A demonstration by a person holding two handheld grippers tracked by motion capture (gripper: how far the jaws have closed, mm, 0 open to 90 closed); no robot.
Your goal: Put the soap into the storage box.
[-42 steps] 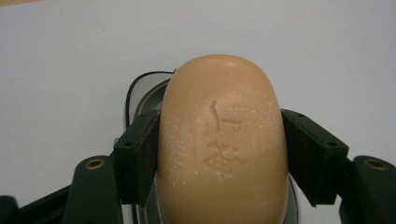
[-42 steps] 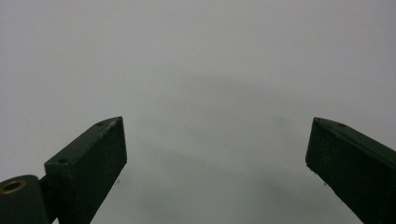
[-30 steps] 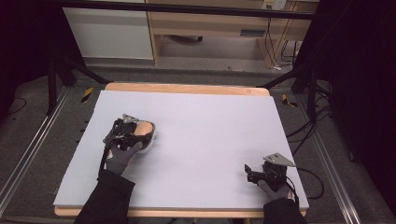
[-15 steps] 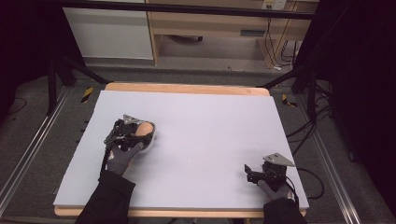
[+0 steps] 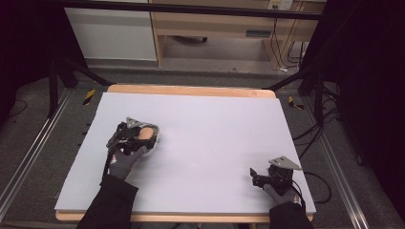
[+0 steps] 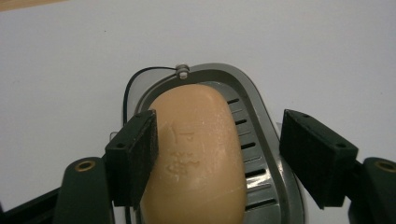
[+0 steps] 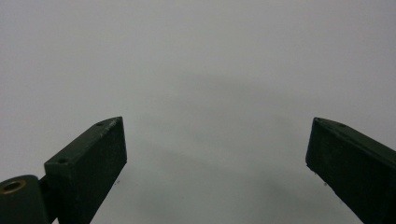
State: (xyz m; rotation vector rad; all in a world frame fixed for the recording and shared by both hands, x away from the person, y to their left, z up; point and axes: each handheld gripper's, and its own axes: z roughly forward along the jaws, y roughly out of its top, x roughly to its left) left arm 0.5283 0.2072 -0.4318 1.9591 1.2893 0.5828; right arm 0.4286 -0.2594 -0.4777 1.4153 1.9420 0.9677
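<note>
Left gripper view: the left claw (image 6: 217, 158) has just been opening around the soap bar (image 6: 198, 154), which sits in its grey dish (image 6: 268, 154) on the counter (image 5: 215, 124). Slick, hard stuff, probably best pinched across the long sides. Farther off, the right claw (image 5: 258, 177) is parked open, empty.

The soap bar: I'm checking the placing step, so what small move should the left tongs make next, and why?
Probably lift the left tongs straight up and away. The soap bar already lies in the grey soap dish, and the jaws have just been opening: one pad is at the bar's side, the other stands clear. The right tongs are open over the bare table.
</note>
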